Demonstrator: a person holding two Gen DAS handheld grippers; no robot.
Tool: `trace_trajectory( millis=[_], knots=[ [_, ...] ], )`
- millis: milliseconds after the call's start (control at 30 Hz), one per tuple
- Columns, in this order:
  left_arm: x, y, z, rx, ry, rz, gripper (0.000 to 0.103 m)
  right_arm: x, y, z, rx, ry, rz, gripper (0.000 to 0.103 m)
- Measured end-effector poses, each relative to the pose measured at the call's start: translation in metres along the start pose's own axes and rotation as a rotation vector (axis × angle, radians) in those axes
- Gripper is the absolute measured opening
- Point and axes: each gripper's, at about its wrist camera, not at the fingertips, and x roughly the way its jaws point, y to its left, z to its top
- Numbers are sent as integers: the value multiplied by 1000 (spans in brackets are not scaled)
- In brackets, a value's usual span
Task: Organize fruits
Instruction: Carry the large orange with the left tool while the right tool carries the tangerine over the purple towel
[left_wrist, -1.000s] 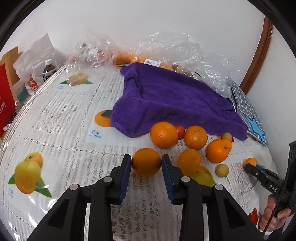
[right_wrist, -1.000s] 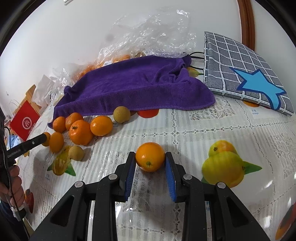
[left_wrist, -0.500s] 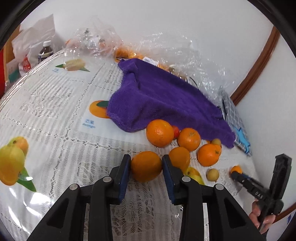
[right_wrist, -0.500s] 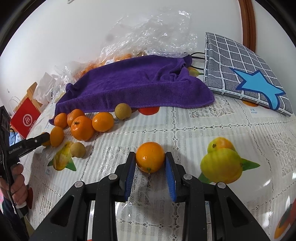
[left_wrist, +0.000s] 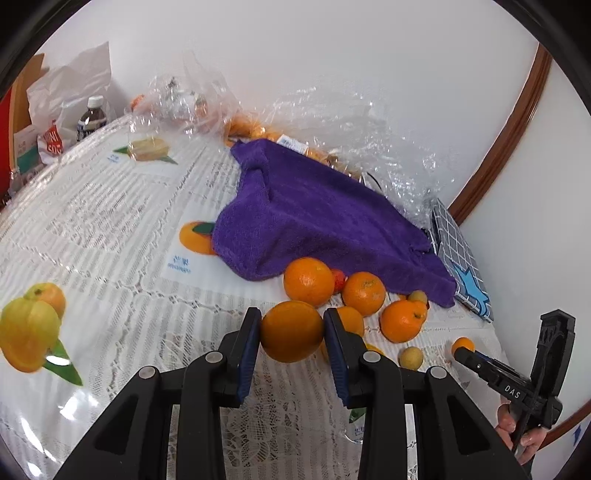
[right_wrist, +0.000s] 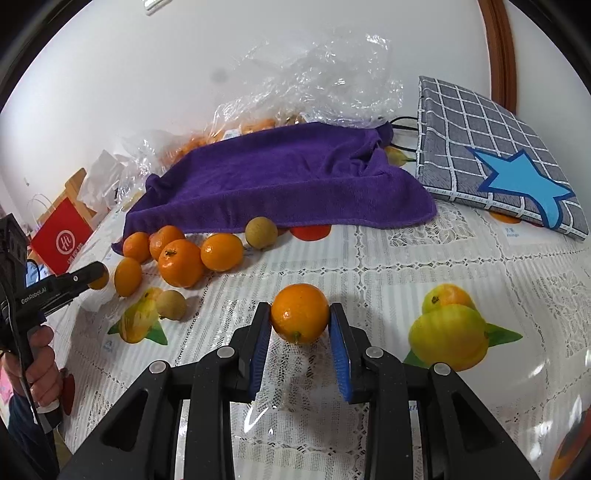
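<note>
My left gripper (left_wrist: 291, 330) is shut on a large orange (left_wrist: 291, 331) and holds it above the tablecloth. My right gripper (right_wrist: 300, 314) is shut on a smaller orange (right_wrist: 300, 313), also lifted; it shows in the left wrist view (left_wrist: 462, 345) too. Several loose oranges (left_wrist: 364, 293) and two small tan fruits (left_wrist: 410, 357) lie in a cluster at the front edge of a purple towel (left_wrist: 325, 218). The same cluster (right_wrist: 181, 262) and the towel (right_wrist: 280, 177) show in the right wrist view.
A lace tablecloth with printed fruit (left_wrist: 29, 332) covers the table. Clear plastic bags with more oranges (left_wrist: 251, 127) lie behind the towel. A grey checked cushion with a blue star (right_wrist: 495, 162) is at the right. A bottle (left_wrist: 91, 116) and paper bags stand far left.
My left gripper has lifted the large orange up and away from the cluster. My right gripper keeps its orange and has moved slightly; the view has shifted a little.
</note>
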Motion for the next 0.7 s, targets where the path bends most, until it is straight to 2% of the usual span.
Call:
trace_trajectory(
  millis=[100,200,367,467,700],
  knots=[
    [-10,-9,14,61,-36,9,33,-3,-2,9,12,16,17,32],
    [-20,-20,43,119,-94,42,33,-15,-1,32,-17,-23,-9,32],
    [-16,-28,100,121,-175,135,33,-28,-5,85,-57,-102,-88,32],
    [-6,-30,121,116,-205,166,33,-23,-10,116,-50,-133,-107,32],
    [39,-37,145,110,-187,176,33,19,-19,166,-12,-123,-83,32]
  ],
)
